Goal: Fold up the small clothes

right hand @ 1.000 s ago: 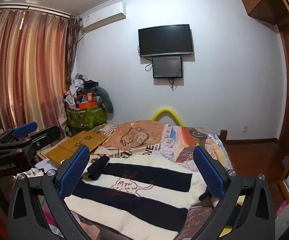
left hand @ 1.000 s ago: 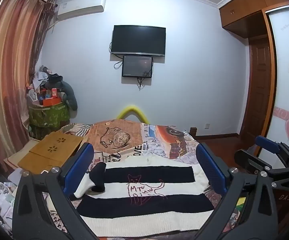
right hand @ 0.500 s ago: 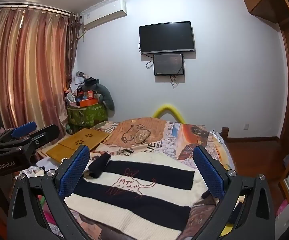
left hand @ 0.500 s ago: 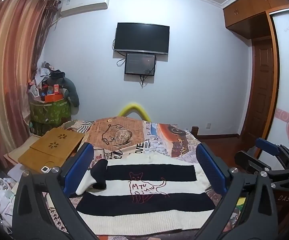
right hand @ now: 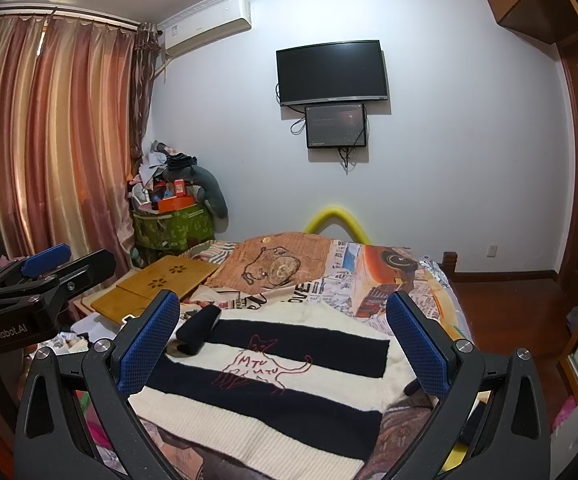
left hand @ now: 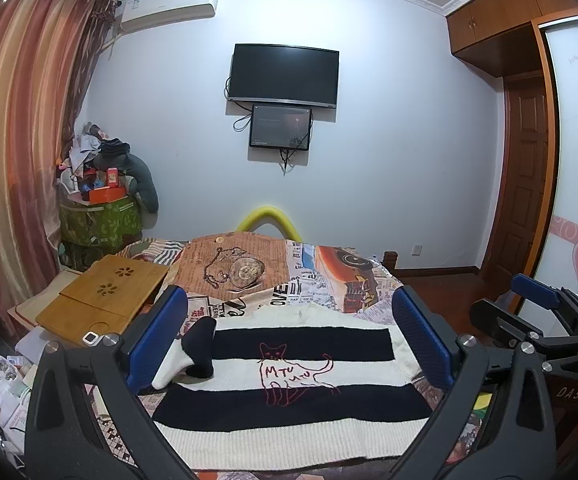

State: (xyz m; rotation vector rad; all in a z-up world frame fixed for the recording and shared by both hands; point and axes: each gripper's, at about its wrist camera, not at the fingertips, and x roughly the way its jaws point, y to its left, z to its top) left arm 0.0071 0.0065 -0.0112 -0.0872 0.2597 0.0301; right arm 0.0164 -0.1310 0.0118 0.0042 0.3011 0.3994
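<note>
A small knitted sweater with black and cream stripes and a red cat outline lies flat on the bed; it also shows in the right wrist view. Its left sleeve is folded in over the body, black cuff up. My left gripper is open and empty, held above the sweater. My right gripper is open and empty, also above it. Each gripper shows at the edge of the other's view: the right one, the left one.
The bed has a newspaper-print cover. A wooden lap desk lies at its left edge. A green bin piled with clutter stands by the curtain. A yellow foam tube arches behind the bed. A wooden door is at right.
Both grippers have tilted slightly, so the wall and TV sit lower in view. The sweater has not moved and both grippers stay open.
</note>
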